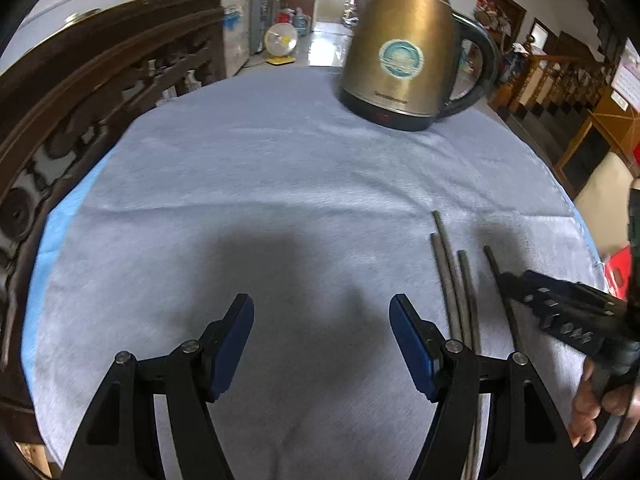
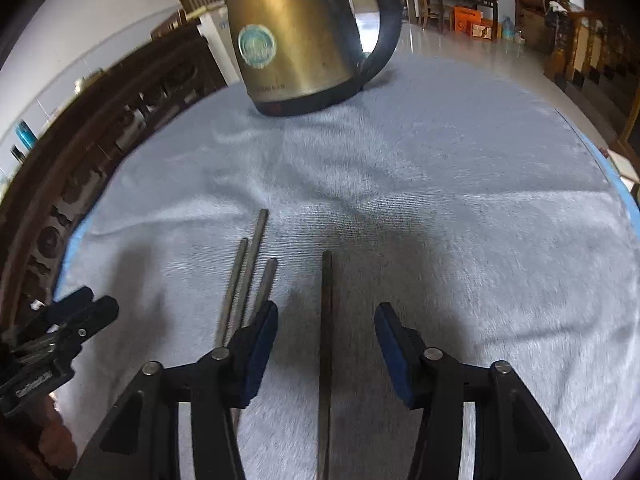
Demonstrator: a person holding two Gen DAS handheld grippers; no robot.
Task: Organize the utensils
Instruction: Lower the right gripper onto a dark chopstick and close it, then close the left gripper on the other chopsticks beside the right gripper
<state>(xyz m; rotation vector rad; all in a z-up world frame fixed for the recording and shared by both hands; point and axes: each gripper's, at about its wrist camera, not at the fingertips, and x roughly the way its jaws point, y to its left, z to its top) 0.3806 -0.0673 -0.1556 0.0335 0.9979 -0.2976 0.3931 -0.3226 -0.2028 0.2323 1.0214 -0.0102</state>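
Covering the worktop (image 2: pixel 500 208): a pale blue cloth, likely cushioning. Standing at the far edge, clear of the work: a brass kettle (image 1: pixel 400 52), round sticker and base lettering unreadable. Lying grouped near the front: three chopsticks (image 2: pixel 250 276). Straddling the fourth chopstick (image 2: pixel 327 320) without gripping: right gripper (image 2: pixel 326 344) jaws. Hanging released, nothing between: left gripper (image 1: pixel 322 340) jaws.

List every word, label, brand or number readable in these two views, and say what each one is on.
None can be read.
Round teal label on the gold electric kettle: design blurred.
Small brand line low on the kettle body: too blurred to read.
Pale embossed marks on the right gripper body: illegible.
Marks on the left gripper body: illegible.
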